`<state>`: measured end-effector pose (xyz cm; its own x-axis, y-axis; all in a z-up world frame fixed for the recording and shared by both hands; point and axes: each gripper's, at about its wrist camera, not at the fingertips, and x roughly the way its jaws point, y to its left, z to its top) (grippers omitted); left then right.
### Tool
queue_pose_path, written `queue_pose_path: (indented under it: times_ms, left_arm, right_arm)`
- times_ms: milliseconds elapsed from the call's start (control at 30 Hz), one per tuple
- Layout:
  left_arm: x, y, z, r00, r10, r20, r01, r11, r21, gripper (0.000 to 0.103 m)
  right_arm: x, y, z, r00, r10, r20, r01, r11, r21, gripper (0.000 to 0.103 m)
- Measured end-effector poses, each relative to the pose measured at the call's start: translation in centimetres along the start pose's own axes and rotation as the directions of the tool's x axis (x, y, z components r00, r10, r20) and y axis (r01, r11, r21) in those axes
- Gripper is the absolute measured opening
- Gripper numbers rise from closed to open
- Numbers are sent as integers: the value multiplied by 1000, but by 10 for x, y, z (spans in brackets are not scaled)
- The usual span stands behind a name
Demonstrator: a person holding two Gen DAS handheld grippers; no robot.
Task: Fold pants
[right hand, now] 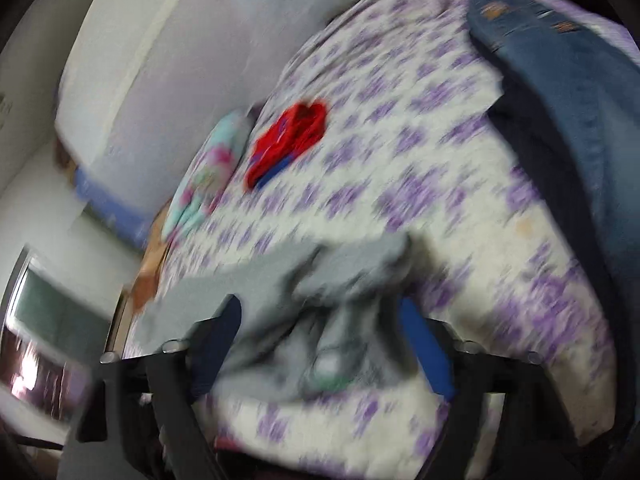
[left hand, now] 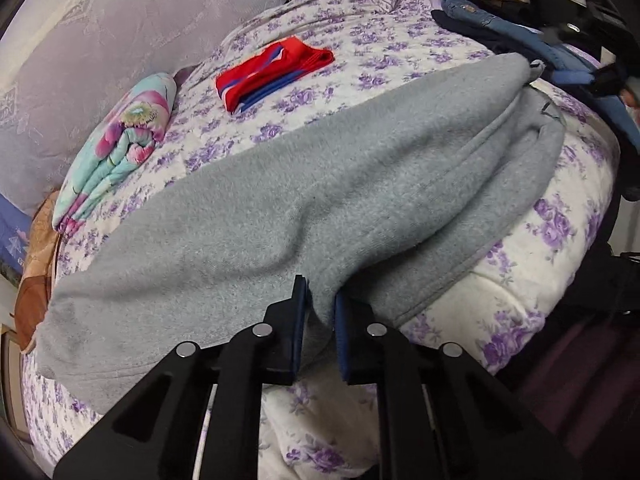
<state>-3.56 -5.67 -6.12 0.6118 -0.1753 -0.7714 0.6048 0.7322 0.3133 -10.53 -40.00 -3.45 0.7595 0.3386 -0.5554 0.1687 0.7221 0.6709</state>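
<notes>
Grey fleece pants (left hand: 304, 200) lie stretched across a bed with a purple-flowered quilt (left hand: 400, 52). My left gripper (left hand: 320, 304) is shut on a fold of the pants at their near edge. In the blurred right wrist view, the waist end of the grey pants (right hand: 320, 320) is bunched between the wide-apart fingers of my right gripper (right hand: 320, 320), which stands open around it. The right gripper also shows at the far right of the left wrist view (left hand: 600, 76).
Folded red and blue shorts (left hand: 272, 72) lie farther back on the bed. A rolled floral blanket (left hand: 116, 148) lies at the left. Blue jeans (left hand: 532, 36) are piled at the right, also in the right wrist view (right hand: 568, 92). A pale headboard (left hand: 100, 40) stands behind.
</notes>
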Motion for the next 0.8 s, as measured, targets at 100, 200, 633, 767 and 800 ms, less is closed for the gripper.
queue_pose_path:
  times_ms: [100,200,633,767,800]
  left_arm:
    - [-2,2,-1,1000,-3,4,3,1000,-5,12]
    - [-5,9,0,1000,-15,12,15,999,-29,12]
    - [-5,14,-44,992,-83,-98,78,996,-54,19]
    - [-39,32,-40,997,-81,18,83,990,-112,61]
    - [-49,40,-37,996,-68,66,77,988,-135,69]
  right_arm:
    - [23,-2,11,999,21,-44,-23,999,-23,5]
    - [37,3,14,995,39,-92,-44,997,-57,5]
    - [-7,-21,-39,992,-63,-113,55,996,-69,46]
    - [-25,-18,-43,1000,21,10,-21,1000,-13,95]
    - [-20,-19,-43,999,50,-6,-50,999,9,96]
